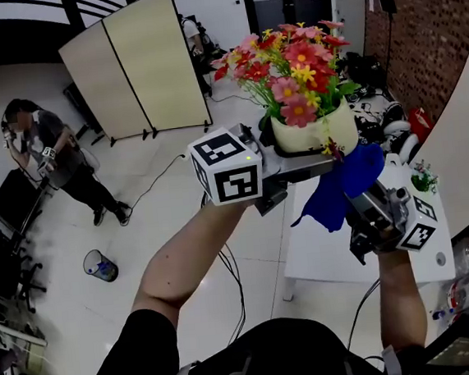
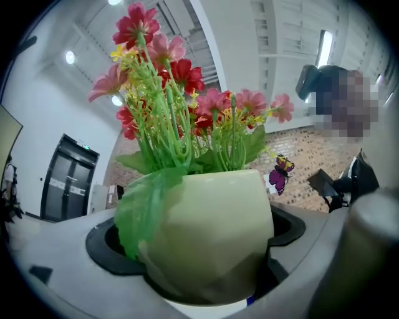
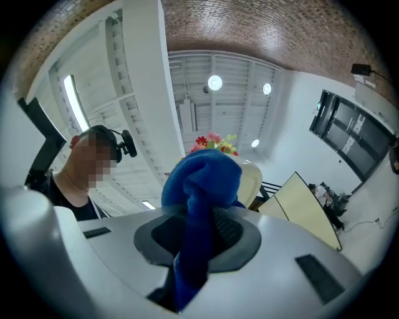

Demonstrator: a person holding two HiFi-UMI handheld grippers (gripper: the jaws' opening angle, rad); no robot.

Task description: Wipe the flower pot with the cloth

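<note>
White table [image 1: 315, 257], lying below and well apart from everything held. Cream flower pot [image 1: 312, 134], upright, held above the table with its blooms uppermost. The left gripper [image 1: 311, 164] is clamped across the pot's lower body, one jaw on either side. The right gripper [image 1: 366, 203], clenched on the blue cloth [image 1: 338, 189], sits lower than the pot and to its right. The cloth's bunched tip points straight at the pot and appears to touch its lower right wall, so the wiping stroke probably starts there and follows the curve
</note>
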